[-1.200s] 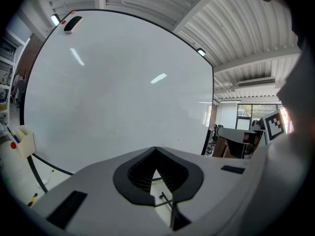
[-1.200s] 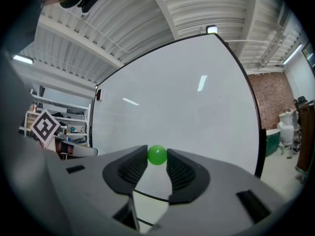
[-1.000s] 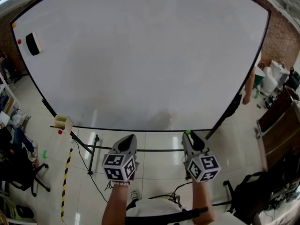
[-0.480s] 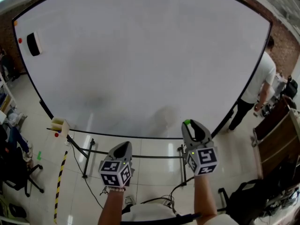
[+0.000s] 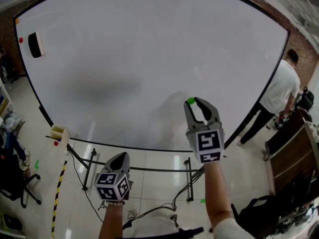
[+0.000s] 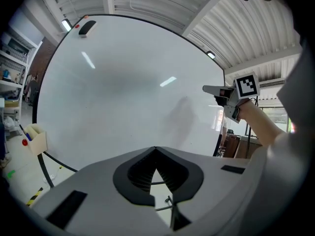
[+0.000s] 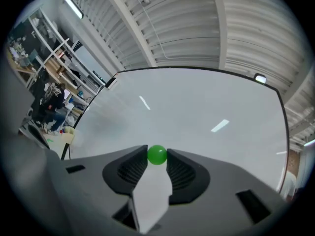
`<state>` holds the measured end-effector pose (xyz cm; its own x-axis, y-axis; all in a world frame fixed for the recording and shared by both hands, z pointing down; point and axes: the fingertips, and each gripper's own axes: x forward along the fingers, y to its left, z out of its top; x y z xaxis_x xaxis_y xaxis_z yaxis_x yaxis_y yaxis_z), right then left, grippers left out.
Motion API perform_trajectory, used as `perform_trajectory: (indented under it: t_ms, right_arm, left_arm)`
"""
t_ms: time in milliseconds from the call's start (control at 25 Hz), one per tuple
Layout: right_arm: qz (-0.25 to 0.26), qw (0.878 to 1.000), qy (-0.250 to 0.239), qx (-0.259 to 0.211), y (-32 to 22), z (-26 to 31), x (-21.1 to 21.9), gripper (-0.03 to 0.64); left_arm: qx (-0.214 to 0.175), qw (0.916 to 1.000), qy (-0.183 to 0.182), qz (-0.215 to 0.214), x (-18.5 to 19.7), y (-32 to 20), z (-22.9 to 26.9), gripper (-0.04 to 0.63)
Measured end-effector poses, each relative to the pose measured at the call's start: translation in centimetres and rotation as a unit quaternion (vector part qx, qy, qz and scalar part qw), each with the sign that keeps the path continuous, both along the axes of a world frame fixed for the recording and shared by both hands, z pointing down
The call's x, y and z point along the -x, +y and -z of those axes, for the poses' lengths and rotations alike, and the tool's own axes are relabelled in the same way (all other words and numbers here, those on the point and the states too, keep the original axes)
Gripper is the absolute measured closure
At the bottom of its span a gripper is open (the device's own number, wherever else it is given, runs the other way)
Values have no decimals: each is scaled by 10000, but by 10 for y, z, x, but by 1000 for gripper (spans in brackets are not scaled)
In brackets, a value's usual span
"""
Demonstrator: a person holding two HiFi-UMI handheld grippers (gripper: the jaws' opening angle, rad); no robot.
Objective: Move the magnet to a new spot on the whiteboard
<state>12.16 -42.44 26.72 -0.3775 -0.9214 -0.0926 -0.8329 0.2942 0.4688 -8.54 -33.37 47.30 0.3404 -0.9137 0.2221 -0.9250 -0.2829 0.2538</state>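
The large whiteboard (image 5: 149, 54) fills the head view. A small green ball magnet (image 5: 190, 101) sits pinched between the tips of my right gripper (image 5: 197, 102), which is raised in front of the board's lower middle. The right gripper view shows the magnet (image 7: 157, 154) clamped between both fingertips, with the whiteboard (image 7: 197, 117) beyond; whether it touches the board I cannot tell. My left gripper (image 5: 121, 155) hangs lower, below the board's bottom edge, its jaws (image 6: 156, 148) closed tip to tip with nothing held.
A black eraser (image 5: 35, 45) and a red magnet (image 5: 20, 40) sit at the board's upper left. A small box (image 5: 58, 132) hangs at the lower left corner. A person in a white shirt (image 5: 281, 86) stands by the board's right edge. Cables and stand legs (image 5: 187, 183) lie on the floor.
My right gripper has risen from below the board's bottom edge up in front of the board, carrying the green magnet. The left gripper has sunk a little. The person at right has come further into view.
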Motion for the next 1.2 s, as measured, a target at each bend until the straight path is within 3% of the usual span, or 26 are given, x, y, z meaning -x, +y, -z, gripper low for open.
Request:
perform_trajectory:
  t_ms: [280, 640, 1200]
  right_arm:
    - [-355, 9965, 694, -308, -29, 15, 13, 480]
    - [-601, 9899, 1239, -345, -61, 12, 29, 479]
    - [-775, 9867, 1401, -268, -82, 11, 40, 477]
  left_arm:
    - [-9, 9999, 12, 107, 10, -1, 0, 598]
    - [2, 9998, 39, 203, 21, -5, -4, 598]
    - [37, 9997, 72, 229, 29, -6, -6, 598]
